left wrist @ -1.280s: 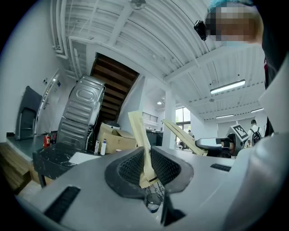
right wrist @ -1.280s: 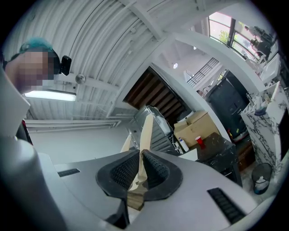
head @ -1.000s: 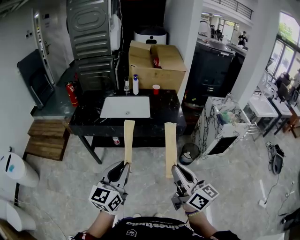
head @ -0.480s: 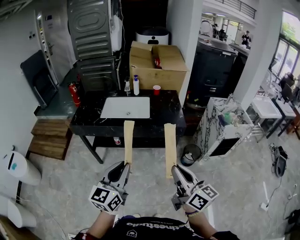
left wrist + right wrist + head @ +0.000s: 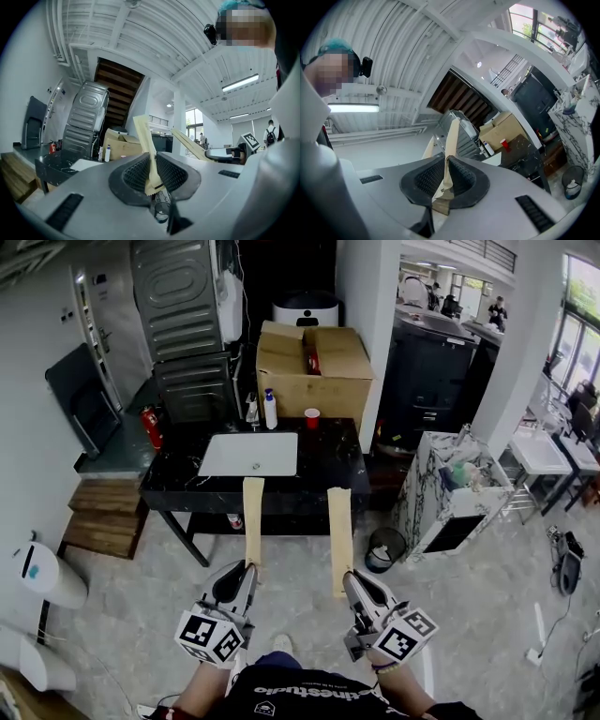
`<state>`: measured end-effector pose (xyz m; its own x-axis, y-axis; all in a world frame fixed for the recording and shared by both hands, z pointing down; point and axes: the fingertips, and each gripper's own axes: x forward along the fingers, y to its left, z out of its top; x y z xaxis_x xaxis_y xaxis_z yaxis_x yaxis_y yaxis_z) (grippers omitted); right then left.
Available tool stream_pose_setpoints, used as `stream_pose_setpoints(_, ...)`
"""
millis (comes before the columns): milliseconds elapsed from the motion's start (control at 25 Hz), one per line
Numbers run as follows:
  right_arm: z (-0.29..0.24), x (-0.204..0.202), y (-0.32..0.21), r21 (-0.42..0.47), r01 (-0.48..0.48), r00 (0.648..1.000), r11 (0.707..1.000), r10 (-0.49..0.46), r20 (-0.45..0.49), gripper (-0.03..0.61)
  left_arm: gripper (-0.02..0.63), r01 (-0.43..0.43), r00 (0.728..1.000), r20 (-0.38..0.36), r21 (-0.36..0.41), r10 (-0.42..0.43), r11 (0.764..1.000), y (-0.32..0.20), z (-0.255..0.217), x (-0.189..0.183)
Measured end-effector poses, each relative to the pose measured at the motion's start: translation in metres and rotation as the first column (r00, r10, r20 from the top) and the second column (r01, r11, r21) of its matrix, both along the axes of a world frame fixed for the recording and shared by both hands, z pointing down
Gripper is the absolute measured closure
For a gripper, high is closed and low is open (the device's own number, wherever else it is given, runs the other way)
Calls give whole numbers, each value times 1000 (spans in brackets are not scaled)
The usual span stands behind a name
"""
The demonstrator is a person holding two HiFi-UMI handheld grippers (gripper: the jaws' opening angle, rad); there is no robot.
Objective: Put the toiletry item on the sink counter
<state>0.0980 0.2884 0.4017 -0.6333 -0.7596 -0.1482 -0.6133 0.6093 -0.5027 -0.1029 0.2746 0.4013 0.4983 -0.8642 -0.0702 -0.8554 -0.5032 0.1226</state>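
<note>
Left gripper — jaws pinched narrow on the lower end of a long flat tan paper packet, which sticks out forward. Right gripper likewise, jaws nearly together on a second tan paper packet. Both packets are in the air over the floor, well short of the black stone tabletop.

Risks, as judged: each packet is gripped by one end only, so the long thin sleeve may swing or slide out on the walk in. Set down close to the white rectangular basin, it could tip into the bowl. A careless reach may knock the white bottle with blue cap or the small red cup at the back edge.

Room: grey marbled floor, brown cardboard box behind the tabletop, dark round bin beside it — a possible trip hazard on approach.
</note>
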Motion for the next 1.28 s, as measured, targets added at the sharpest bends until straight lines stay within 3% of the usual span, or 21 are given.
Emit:
stream_pose_setpoints(240, 8, 12, -33, -12, -6, 1000, 1000, 6, 2, 522, 555, -14, 1000, 4, 3, 14, 1000, -36, 7, 15)
stream_pose_setpoints(560, 4, 12, -122, -17, -35, 999, 999, 35, -21, 522, 555, -53, 999, -11, 11, 53, 999, -134, 10, 19)
stream_pose_setpoints(1000, -22, -32, -293, 10, -46, 998, 999, 47, -34, 522, 555, -73, 997, -34, 27, 74, 997, -306, -5, -23)
stream_pose_setpoints(1280, -27, -51, -359, 14, -57, 998, 998, 58, -32, 522, 555, -91, 995, -36, 31, 92, 995, -377, -6, -37)
